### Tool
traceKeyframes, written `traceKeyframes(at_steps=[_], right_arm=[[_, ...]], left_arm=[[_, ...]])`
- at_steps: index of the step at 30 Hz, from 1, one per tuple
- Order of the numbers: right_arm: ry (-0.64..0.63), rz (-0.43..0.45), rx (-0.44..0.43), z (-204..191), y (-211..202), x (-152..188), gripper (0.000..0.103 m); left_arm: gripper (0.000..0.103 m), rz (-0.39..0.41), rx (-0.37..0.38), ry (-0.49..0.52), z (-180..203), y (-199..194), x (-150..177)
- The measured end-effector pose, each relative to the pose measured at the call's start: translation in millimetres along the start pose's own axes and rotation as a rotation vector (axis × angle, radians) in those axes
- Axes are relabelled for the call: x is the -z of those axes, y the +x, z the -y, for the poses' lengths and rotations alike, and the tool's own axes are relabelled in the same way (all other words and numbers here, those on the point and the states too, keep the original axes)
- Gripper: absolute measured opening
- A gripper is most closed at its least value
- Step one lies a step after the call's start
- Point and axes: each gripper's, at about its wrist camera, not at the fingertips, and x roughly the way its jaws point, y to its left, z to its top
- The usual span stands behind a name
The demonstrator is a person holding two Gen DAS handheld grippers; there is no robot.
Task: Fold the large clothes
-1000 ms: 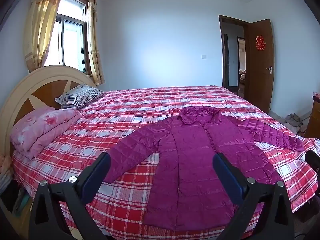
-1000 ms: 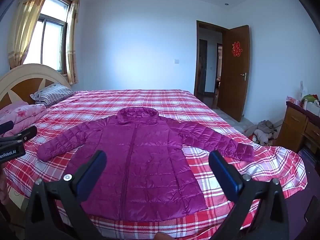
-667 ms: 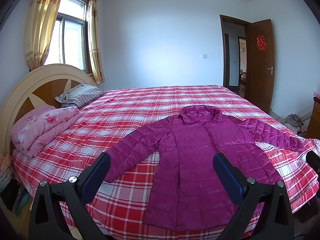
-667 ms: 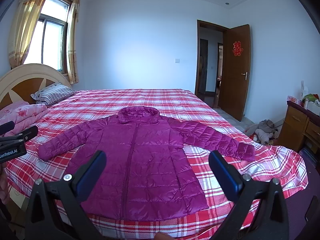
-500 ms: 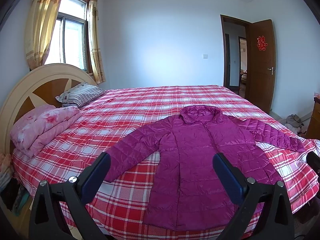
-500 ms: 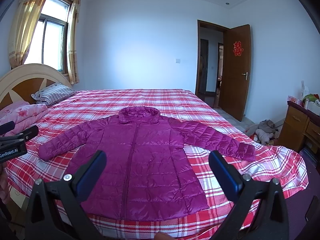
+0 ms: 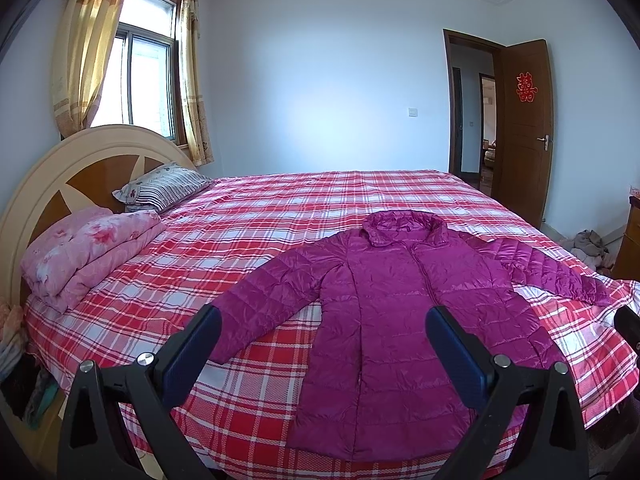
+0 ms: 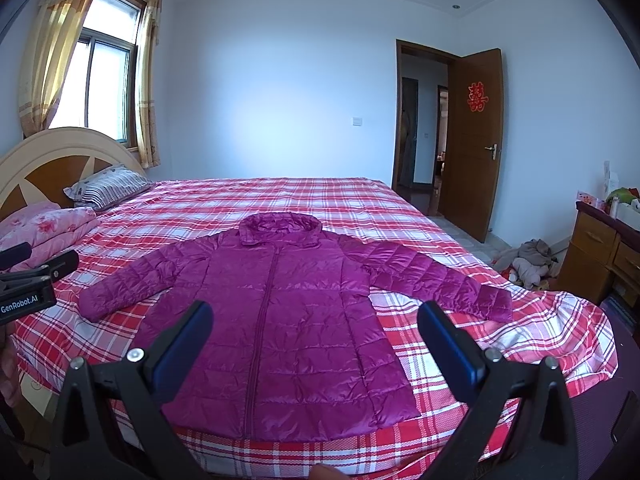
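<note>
— Anything changed over the last second?

— Hardly. From left to right: my left gripper (image 7: 320, 336) hovers spread wide, holding nothing, above the near sleeve, as before. The purple jacket (image 8: 288, 320) lies exactly where it did, flat and face up on the plaid bed (image 8: 480, 344), both sleeves out. My right gripper (image 8: 314, 332) is released too, over the hem.

— So what does that mean?

— I judge folding hasn't begun; all 2 sleeves are yet to be brought in.

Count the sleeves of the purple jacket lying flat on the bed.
2: the left sleeve angles toward the headboard side, and the right sleeve angles toward the dresser side. Both are spread out, neither folded in.
</note>
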Motion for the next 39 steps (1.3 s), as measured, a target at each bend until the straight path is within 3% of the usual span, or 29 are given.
traceKeyframes(at_steps=[12, 16, 23, 26, 29, 34, 39], right_arm=[[-0.007, -0.007, -0.005, -2, 2, 4, 0.103], [-0.031, -0.049, -0.002, -1, 6, 5, 0.103], [-0.033, -0.077, -0.099, 13, 25, 12, 0.103], [0.038, -0.143, -0.081, 44, 51, 21, 0.103], [0.202, -0.244, -0.042, 91, 78, 39, 0.103], [0.303, -0.304, 0.091, 167, 120, 51, 0.102], [0.372, -0.325, 0.278, 260, 159, 44, 0.092]], left_arm=[[0.102, -0.003, -0.001, -0.001, -2, 1, 0], [0.102, -0.010, -0.002, -0.001, -2, 4, 1], [0.102, -0.033, 0.006, 0.005, 2, 31, 12], [0.102, -0.068, 0.002, 0.017, 6, 62, 18], [0.102, -0.084, -0.004, 0.041, 14, 94, 22], [0.102, -0.112, -0.002, 0.059, 26, 160, 22], [0.102, -0.120, -0.032, 0.091, 40, 217, 19]])
